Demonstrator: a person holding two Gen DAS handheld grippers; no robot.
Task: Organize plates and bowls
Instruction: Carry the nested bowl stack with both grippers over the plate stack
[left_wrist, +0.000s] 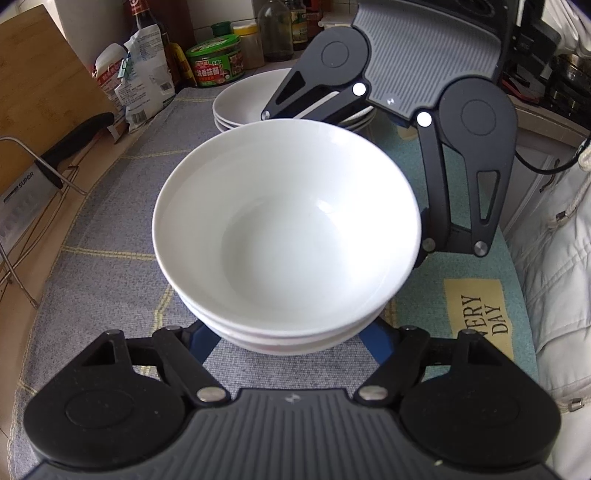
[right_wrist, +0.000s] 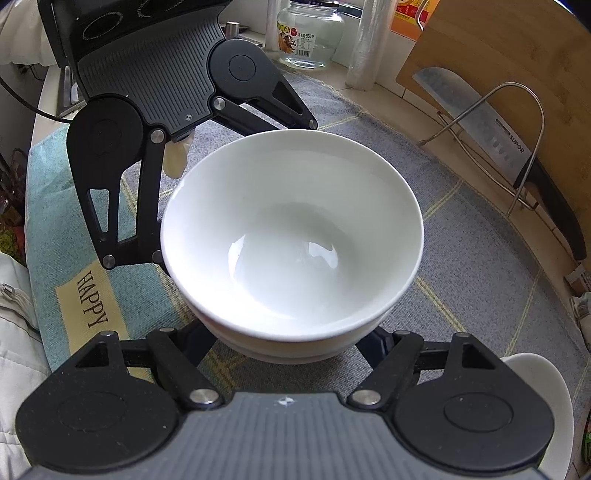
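Bowl stack (left_wrist: 286, 236), three white bowls nested, sits on checked cloth (left_wrist: 110, 240) over surface. Plate stack (left_wrist: 247, 99) just behind bowl stack. Left gripper (left_wrist: 290, 341) straddles bowl stack at base, fingertips hidden; grasp can't be told. Right gripper (right_wrist: 288, 343) opposite, clenched on bowl stack. Knife rack (left_wrist: 33, 206) well left of bowl stack.

The desk (left_wrist: 22, 332) is covered by a grey checked cloth (left_wrist: 110, 258) with a teal band (left_wrist: 417, 295) at one edge, where yellow labels are printed. On the cloth a stack of white bowls (left_wrist: 288, 236) is seen near the middle, and a stack of white plates (left_wrist: 247, 99) toward the far edge. A wire rack (right_wrist: 517, 147) with a cleaver (right_wrist: 480, 122) and a wooden board (right_wrist: 498, 55) is set on the bare desk beside the cloth.
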